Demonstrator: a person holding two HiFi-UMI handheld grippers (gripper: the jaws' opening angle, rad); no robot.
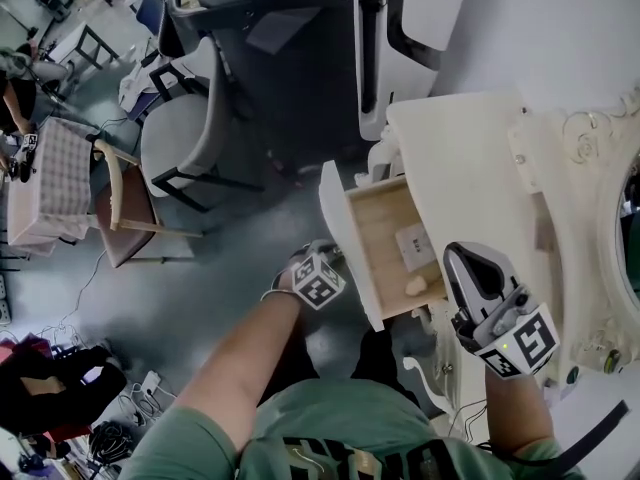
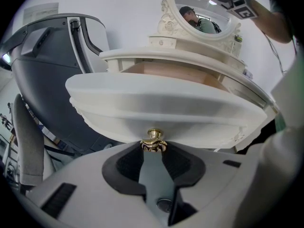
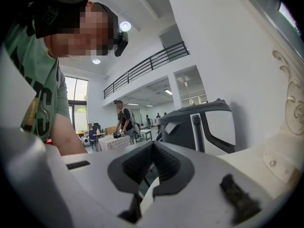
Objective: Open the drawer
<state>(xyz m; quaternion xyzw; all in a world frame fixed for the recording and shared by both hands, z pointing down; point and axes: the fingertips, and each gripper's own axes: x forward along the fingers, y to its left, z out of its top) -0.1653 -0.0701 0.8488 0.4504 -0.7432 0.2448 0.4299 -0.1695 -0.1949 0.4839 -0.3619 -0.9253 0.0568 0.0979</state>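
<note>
The drawer [image 1: 383, 230] stands pulled out from the cream desk [image 1: 470, 158], its curved white front toward 9 o'clock in the head view and its bare wooden floor open to view. Inside it lie a small white packet [image 1: 412, 240] and, toward 6 o'clock from that, a small cream lump [image 1: 415, 286].

The left tongs [image 2: 153, 147] are closed on the gold knob [image 2: 153, 137] at the middle of the drawer front, with the knob pinched right at their tips and the front's underside curving just above. The person's left forearm [image 1: 235, 353] reaches up to them from 7 o'clock in the head view.

The right tongs [image 3: 153, 146] have their tips together with nothing between them. In the head view they hang at 4 o'clock over the desk's near edge, just beside the drawer's right end and apart from the knob.

An oval mirror [image 2: 204, 11] in a carved frame rises at the back of the desk. A dark grey and white machine [image 1: 400, 38] stands at 12 o'clock beyond the desk, and a grey chair [image 1: 178, 140] stands at 10 o'clock on the floor.
</note>
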